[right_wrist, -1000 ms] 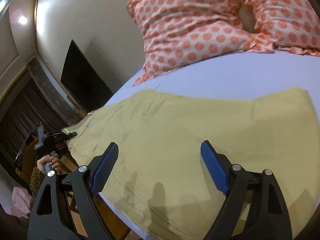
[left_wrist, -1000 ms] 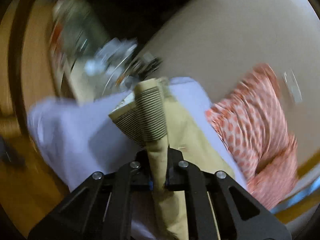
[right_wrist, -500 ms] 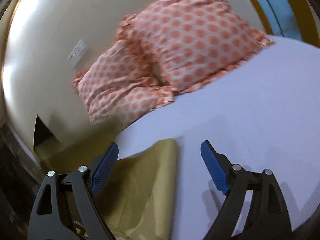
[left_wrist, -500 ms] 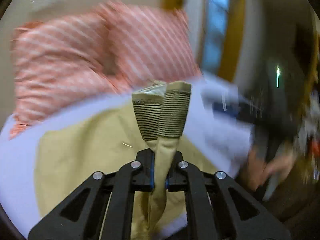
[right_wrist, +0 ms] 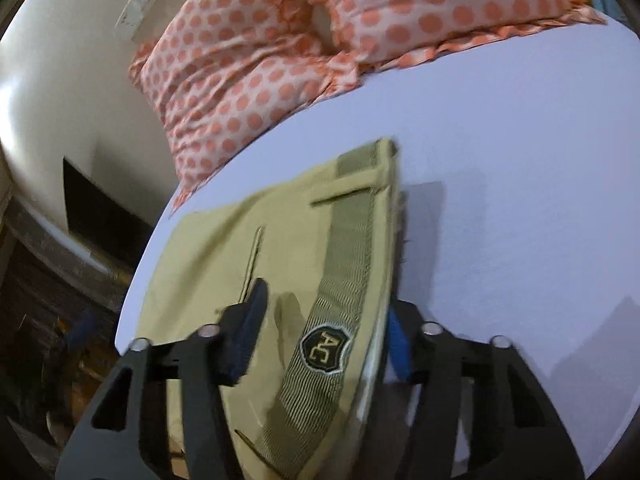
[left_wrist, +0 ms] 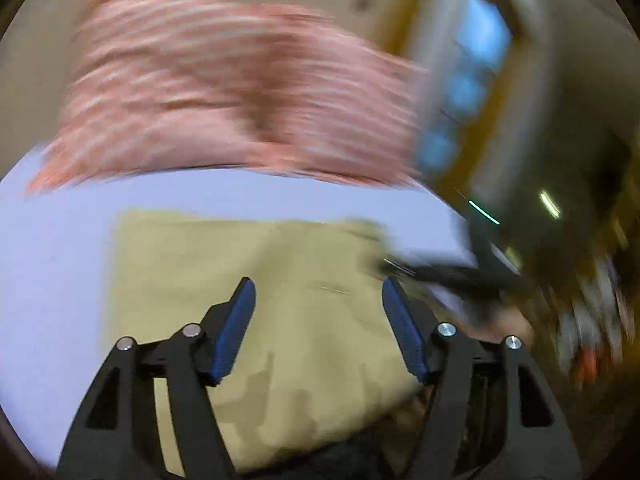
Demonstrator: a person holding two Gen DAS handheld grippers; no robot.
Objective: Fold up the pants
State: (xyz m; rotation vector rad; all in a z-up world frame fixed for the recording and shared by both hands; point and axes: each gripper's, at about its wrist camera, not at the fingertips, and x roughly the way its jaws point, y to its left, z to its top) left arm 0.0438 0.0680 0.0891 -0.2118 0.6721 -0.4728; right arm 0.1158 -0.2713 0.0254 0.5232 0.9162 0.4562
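Note:
The khaki pants (right_wrist: 280, 264) lie folded on the pale lilac bed sheet (right_wrist: 520, 160). Their ribbed waistband with an "AC" badge (right_wrist: 324, 350) runs between the jaws of my right gripper (right_wrist: 324, 344). That gripper is wide open, one finger over the cloth and the other at the fold's right edge. In the blurred left wrist view the pants (left_wrist: 248, 280) lie flat ahead of my left gripper (left_wrist: 320, 336), which is open and empty just above the cloth.
Two orange polka-dot pillows (right_wrist: 304, 48) lie at the head of the bed against a cream wall (right_wrist: 60, 60). The bed's left edge (right_wrist: 136, 280) drops to a dark floor. A window (left_wrist: 472, 92) and dark clutter show at right in the left wrist view.
My left gripper has let go of the waistband and opened. The pants now lie folded on the sheet. My right gripper has moved over the waistband edge, still open.

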